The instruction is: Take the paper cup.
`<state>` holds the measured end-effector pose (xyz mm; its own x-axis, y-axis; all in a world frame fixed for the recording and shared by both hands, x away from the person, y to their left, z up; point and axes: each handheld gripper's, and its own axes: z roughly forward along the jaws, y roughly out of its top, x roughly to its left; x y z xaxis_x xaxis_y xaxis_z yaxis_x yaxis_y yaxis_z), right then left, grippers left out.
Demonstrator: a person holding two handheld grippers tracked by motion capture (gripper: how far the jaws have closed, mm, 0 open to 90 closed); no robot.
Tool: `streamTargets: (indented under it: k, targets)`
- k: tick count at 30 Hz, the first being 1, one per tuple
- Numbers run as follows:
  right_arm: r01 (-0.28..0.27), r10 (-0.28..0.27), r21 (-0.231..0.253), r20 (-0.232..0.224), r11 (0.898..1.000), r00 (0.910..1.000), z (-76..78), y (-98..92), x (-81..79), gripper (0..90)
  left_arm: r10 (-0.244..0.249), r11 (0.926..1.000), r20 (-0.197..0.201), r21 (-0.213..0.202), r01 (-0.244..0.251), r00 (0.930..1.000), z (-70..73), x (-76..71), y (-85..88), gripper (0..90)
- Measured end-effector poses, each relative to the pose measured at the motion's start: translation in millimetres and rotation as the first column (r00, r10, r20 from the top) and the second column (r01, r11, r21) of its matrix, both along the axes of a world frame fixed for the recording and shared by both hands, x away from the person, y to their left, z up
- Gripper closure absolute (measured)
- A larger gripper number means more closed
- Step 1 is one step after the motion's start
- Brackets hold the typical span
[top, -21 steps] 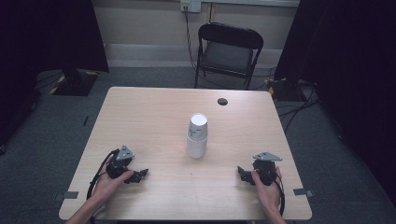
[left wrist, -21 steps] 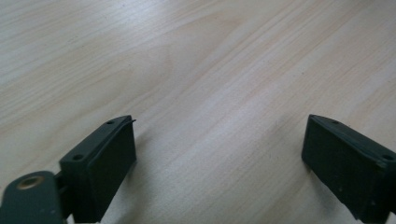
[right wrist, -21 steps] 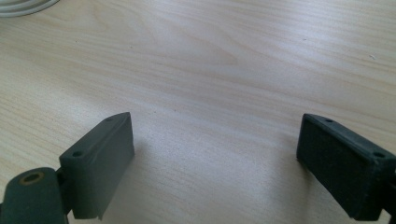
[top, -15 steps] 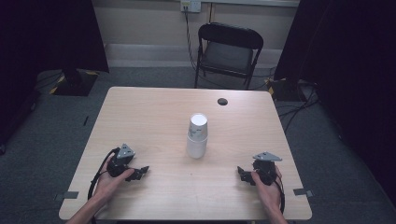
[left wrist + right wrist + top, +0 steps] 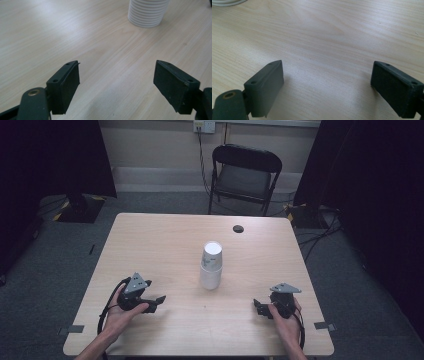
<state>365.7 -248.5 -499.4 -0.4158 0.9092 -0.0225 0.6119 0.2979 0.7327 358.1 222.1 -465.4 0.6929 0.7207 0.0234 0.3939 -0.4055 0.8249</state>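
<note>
A stack of white ribbed paper cups (image 5: 211, 265) stands upside down in the middle of the light wooden table (image 5: 160, 245). My left gripper (image 5: 159, 300) rests near the front left of the table, held by a hand, pointing right toward the cups. Its jaws are open with bare wood between them (image 5: 117, 72), and the cup stack (image 5: 147, 12) stands ahead, a little to the right. My right gripper (image 5: 258, 306) sits at the front right, pointing left. It is open (image 5: 327, 75) over bare table, with the rim of the cup stack (image 5: 227, 2) at the top left edge.
A small black round object (image 5: 238, 228) lies near the table's far edge, right of centre. A black folding chair (image 5: 245, 175) stands behind the table. Cables trail from both grippers toward the front edge. Dark curtains hang on both sides of the room.
</note>
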Motion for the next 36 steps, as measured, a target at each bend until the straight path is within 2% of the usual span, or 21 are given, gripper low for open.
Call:
streamTargets:
  k: [4, 7, 10, 12, 18, 19, 22, 24, 26, 27, 29, 31, 32, 34, 36]
  targets:
    - [-0.001, 0.001, -0.003, 0.002, 1.000, 1.0000, 0.1, 0.5, -0.3, 10.8, -0.002, 0.9983, 0.003, -0.058, 0.002, 1.0000, 7.0, 3.3, -5.3, 22.9]
    - [-0.002, 0.002, 0.003, -0.003, 1.000, 1.0000, -0.1, -0.4, 0.5, 10.8, -0.039, 0.9966, 0.049, -0.071, 0.043, 0.9980, 16.6, 6.3, -13.6, 22.7]
    - [-0.002, 0.002, 0.003, -0.003, 1.000, 1.0000, 0.0, -0.4, 0.4, 10.8, -0.065, 0.9945, 0.056, -0.079, 0.069, 0.9963, 22.9, 8.8, -18.1, 21.4]
    - [-0.002, 0.002, 0.003, -0.005, 1.000, 1.0000, -0.1, -0.5, 0.5, 10.8, -0.075, 0.9912, 0.069, -0.104, 0.082, 0.9948, 27.8, 10.9, -21.7, 21.3]
    - [-0.002, 0.002, 0.003, -0.003, 1.000, 1.0000, -0.1, -0.4, 0.4, 10.8, -0.104, 0.9874, 0.085, -0.111, 0.113, 0.9909, 38.5, 15.5, -34.0, 19.2]
    - [-0.002, 0.002, 0.003, -0.004, 1.000, 1.0000, -0.1, -0.5, 0.5, 10.8, -0.103, 0.9849, 0.095, -0.129, 0.115, 0.9901, 41.4, 16.3, -38.9, 19.0]
    - [-0.002, 0.002, 0.003, -0.004, 1.000, 1.0000, -0.1, -0.5, 0.5, 10.8, -0.115, 0.9828, 0.091, -0.135, 0.126, 0.9892, 44.7, 18.9, -44.2, 18.8]
    - [-0.002, 0.002, 0.003, -0.004, 1.000, 1.0000, -0.1, -0.5, 0.5, 10.8, -0.129, 0.9812, 0.092, -0.132, 0.141, 0.9873, 46.1, 19.5, -45.7, 17.9]
    - [-0.002, 0.002, 0.001, -0.002, 1.000, 1.0000, -0.1, -0.2, 0.3, 10.8, -0.126, 0.9831, 0.103, -0.120, 0.138, 0.9867, 49.3, 20.2, -46.1, 17.5]
    - [-0.001, 0.001, 0.001, -0.001, 1.000, 1.0000, 0.0, -0.1, 0.2, 10.8, -0.123, 0.9797, 0.111, -0.145, 0.138, 0.9862, 51.0, 20.9, -46.3, 17.3]
    - [-0.002, 0.002, 0.002, -0.002, 1.000, 1.0000, 0.0, -0.2, 0.3, 10.8, -0.121, 0.9777, 0.120, -0.158, 0.139, 0.9854, 53.7, 23.0, -48.6, 17.3]
    - [-0.002, 0.002, 0.001, -0.002, 1.000, 1.0000, 0.0, -0.2, 0.3, 10.8, -0.123, 0.9793, 0.113, -0.147, 0.139, 0.9859, 55.4, 24.9, -50.6, 17.8]
    - [-0.002, 0.002, 0.001, -0.002, 1.000, 1.0000, 0.0, -0.2, 0.3, 10.8, -0.124, 0.9779, 0.111, -0.155, 0.140, 0.9861, 56.2, 25.8, -51.7, 17.8]
    - [-0.001, 0.001, 0.000, 0.000, 1.000, 1.0000, 0.0, 0.1, 0.0, 10.8, -0.134, 0.9678, 0.117, -0.198, 0.155, 0.9840, 61.0, 28.0, -58.6, 21.7]
    - [-0.001, 0.001, 0.000, 0.000, 1.000, 1.0000, 0.0, 0.1, 0.0, 10.8, -0.135, 0.9705, 0.131, -0.183, 0.157, 0.9822, 63.1, 28.5, -61.7, 21.7]
